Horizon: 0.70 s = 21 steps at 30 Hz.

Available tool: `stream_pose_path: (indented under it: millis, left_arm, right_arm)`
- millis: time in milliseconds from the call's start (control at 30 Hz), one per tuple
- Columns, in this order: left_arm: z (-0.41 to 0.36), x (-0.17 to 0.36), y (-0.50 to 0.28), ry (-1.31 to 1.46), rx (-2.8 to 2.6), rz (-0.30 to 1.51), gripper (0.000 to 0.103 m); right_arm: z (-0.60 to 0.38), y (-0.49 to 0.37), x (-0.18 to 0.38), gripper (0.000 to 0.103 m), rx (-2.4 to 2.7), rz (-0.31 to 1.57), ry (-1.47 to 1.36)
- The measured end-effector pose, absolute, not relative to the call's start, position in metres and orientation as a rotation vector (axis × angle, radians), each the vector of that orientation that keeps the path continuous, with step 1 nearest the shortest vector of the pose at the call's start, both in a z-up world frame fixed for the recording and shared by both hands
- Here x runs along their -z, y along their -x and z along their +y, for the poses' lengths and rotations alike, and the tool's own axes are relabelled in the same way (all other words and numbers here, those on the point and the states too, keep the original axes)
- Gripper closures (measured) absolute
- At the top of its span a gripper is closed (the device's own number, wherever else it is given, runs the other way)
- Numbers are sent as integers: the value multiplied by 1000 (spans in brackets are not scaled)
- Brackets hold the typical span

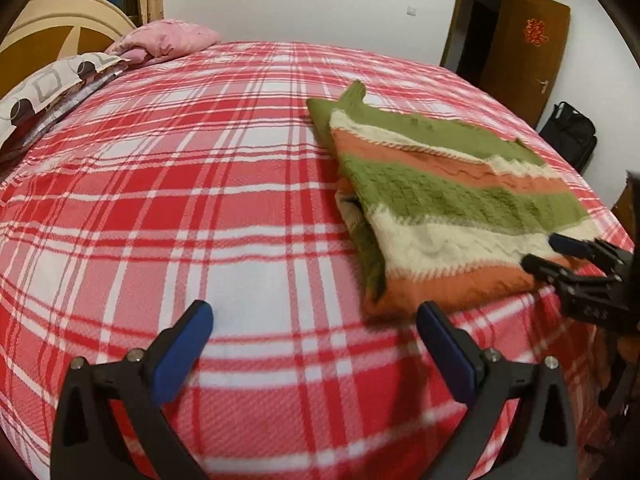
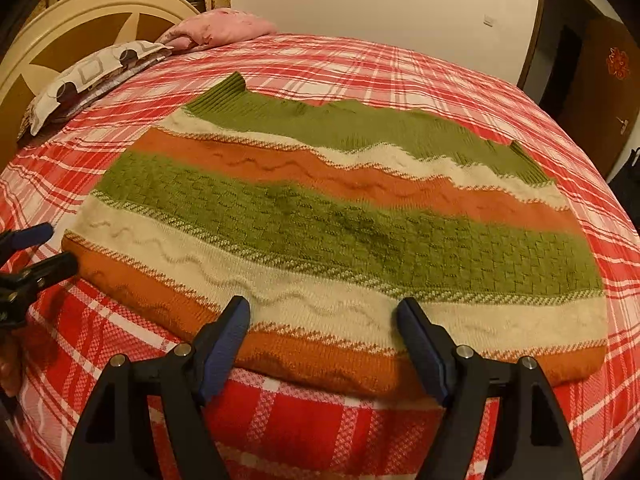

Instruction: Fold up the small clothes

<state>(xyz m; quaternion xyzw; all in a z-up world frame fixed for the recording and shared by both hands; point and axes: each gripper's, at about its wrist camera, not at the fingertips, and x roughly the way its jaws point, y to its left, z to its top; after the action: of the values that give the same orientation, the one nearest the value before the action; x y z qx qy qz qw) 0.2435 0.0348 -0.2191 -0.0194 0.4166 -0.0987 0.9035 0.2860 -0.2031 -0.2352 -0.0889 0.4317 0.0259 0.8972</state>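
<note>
A knitted sweater [image 2: 328, 224] with green, orange and cream stripes lies folded flat on the red plaid bed [image 2: 304, 432]; it also shows in the left wrist view [image 1: 452, 208], to the right. My right gripper [image 2: 322, 312] is open, its fingers just above the sweater's near orange edge, holding nothing. My left gripper [image 1: 314, 314] is open and empty over bare bedspread [image 1: 180, 200], left of the sweater's near corner. The right gripper [image 1: 556, 252] shows at the sweater's near right edge in the left wrist view. The left gripper [image 2: 52, 246] shows beside the sweater's left corner.
A pink pillow [image 1: 168, 38] and a patterned pillow [image 1: 44, 88] lie at the head of the bed by the cream headboard [image 2: 80, 20]. A brown door [image 1: 524, 40] and a black bag [image 1: 570, 132] stand beyond the bed's far right edge.
</note>
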Motion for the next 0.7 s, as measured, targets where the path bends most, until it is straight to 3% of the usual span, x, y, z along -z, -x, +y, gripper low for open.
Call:
stream_pose_path:
  millis: [333,600,700]
  left_arm:
    - [74,210,-225,107,134,802,0]
    - [117,201,-231,162,36,781,0]
    - [128,200,-232,179,22,779,0]
  right_arm:
    - [-192,-266,222,27,-29,881,205]
    - [-92,-237,211,27,-229,725,459]
    - [-60,-234,219,35,-276,692,550]
